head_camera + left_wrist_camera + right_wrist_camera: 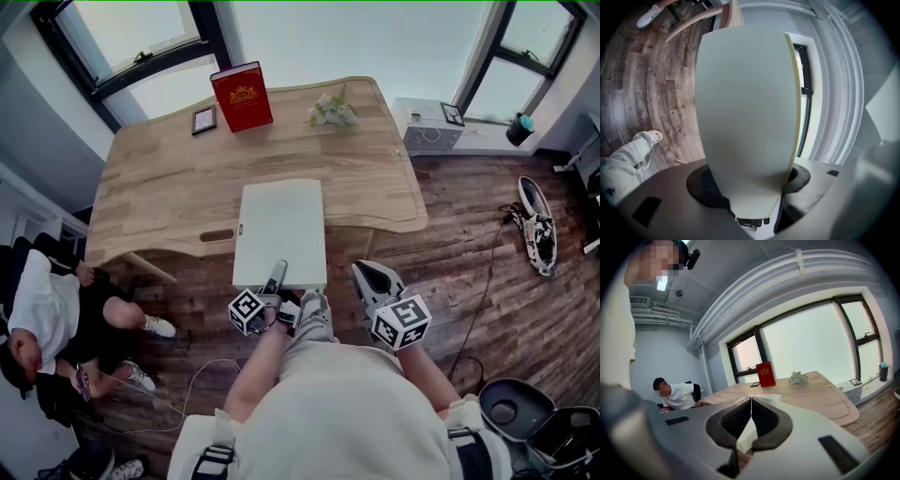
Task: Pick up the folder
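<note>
**Item under task.** The folder (281, 225), white and rectangular, lies with its long axis running from the person toward the far edge of the tabletop (169, 178). Its far part is over the wood. Its near part projects past the near edge, over the floor. Whether the far end rests on the tabletop or is clear of it cannot be told from the head view.

**Left gripper** (277, 277). It is at the folder's near short edge, a little left of that edge's middle, pointing along the long axis. In the left gripper view the folder's near end sits between the fingers (701, 185), which are closed on it from both sides. The sheet fills the view ahead, with a yellow strip along its right edge.

**Right gripper** (366, 277). It is just beside the folder's near right corner, apart from it. Its fingers (736, 420) are brought together with nothing between them. The pale patch below their tips is the folder beyond.

**Governing relation.** The only grip is at one short end, so the whole length of the folder extends away from the fingers. In my judgement the free far end will tend to droop or swing as it is raised. The right gripper is the nearer spare support, and the folder's right long edge lies to its left.
</note>
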The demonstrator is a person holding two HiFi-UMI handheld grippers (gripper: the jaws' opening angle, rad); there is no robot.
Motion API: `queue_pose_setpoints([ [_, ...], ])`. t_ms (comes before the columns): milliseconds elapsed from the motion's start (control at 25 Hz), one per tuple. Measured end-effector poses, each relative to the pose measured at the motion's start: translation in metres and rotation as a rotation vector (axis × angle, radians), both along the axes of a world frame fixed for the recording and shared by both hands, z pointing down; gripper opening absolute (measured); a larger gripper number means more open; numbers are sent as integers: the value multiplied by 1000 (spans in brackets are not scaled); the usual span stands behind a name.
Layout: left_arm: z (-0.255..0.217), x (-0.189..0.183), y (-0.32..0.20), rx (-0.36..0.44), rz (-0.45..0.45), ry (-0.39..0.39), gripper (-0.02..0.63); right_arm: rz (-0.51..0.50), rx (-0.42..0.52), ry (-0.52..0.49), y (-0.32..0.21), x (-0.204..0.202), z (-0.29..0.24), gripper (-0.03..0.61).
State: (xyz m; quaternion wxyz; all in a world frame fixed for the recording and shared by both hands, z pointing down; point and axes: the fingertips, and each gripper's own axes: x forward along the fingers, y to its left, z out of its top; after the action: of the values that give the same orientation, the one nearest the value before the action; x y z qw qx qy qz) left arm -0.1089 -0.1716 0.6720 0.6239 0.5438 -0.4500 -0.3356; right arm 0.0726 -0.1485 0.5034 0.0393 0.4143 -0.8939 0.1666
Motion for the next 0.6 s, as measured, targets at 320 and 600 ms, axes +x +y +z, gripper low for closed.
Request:
queue_pose_setpoints([
  [320,-10,-4,25,29,-12,24,290,8,1,-5,21,-1,1,20],
  [600,-25,-1,45,77,-5,52,290,22,7,-12,36,5,1,20],
])
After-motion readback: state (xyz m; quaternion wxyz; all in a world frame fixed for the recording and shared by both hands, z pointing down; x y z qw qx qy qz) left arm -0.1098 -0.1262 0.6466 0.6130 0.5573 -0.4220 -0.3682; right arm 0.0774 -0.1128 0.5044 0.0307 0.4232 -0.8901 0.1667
